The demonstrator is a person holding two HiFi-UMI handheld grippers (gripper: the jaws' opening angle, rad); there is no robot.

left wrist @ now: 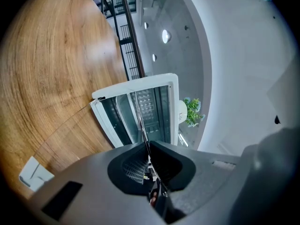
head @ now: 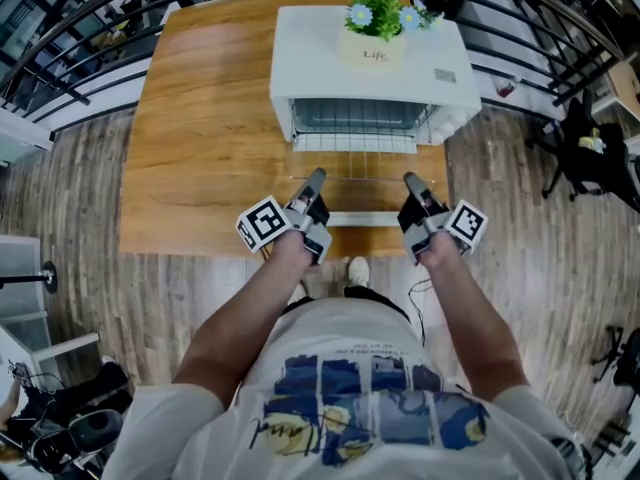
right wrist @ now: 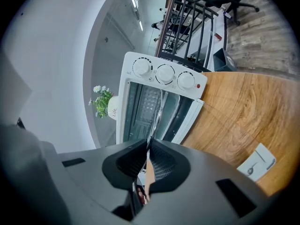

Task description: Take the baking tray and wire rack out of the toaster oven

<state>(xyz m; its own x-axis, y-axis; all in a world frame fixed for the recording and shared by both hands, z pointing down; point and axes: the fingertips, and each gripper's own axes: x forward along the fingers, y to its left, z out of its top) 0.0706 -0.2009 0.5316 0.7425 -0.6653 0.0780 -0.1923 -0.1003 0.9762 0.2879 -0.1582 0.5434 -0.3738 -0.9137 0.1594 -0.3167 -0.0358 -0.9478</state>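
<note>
The person is holding the left tool (head: 314, 178) and the right tool (head: 411, 181) side by side, low over the near part of the brown wooden table (head: 200, 118). Both tools are clamping the front edge of the thin silver wire rack (head: 355, 173). In each gripper view the pads are pressing together on one thin wire with almost no gap, and the rack is running away edge-on toward the oven. The left tool is taking it near the left front corner, the right tool near the right one.

The rack is lying partly out of the oven mouth, above the lowered glass door (head: 362, 218), and its back part is inside. It is probably light and stiff, but the wire is smooth and narrow, so it may be turning or slipping between the pads. A hold at two corners is helping to keep it level, and a straight pull should keep it from catching on the side rails.

Farther away, the white box-shaped toaster oven (head: 330, 58) is standing on the table and carrying a small pot of blue and white flowers (head: 375, 38). The baking tray is not showing clearly; a grey surface inside the mouth may be it. It is likely heavier, and its rim is the place to grip.
</note>
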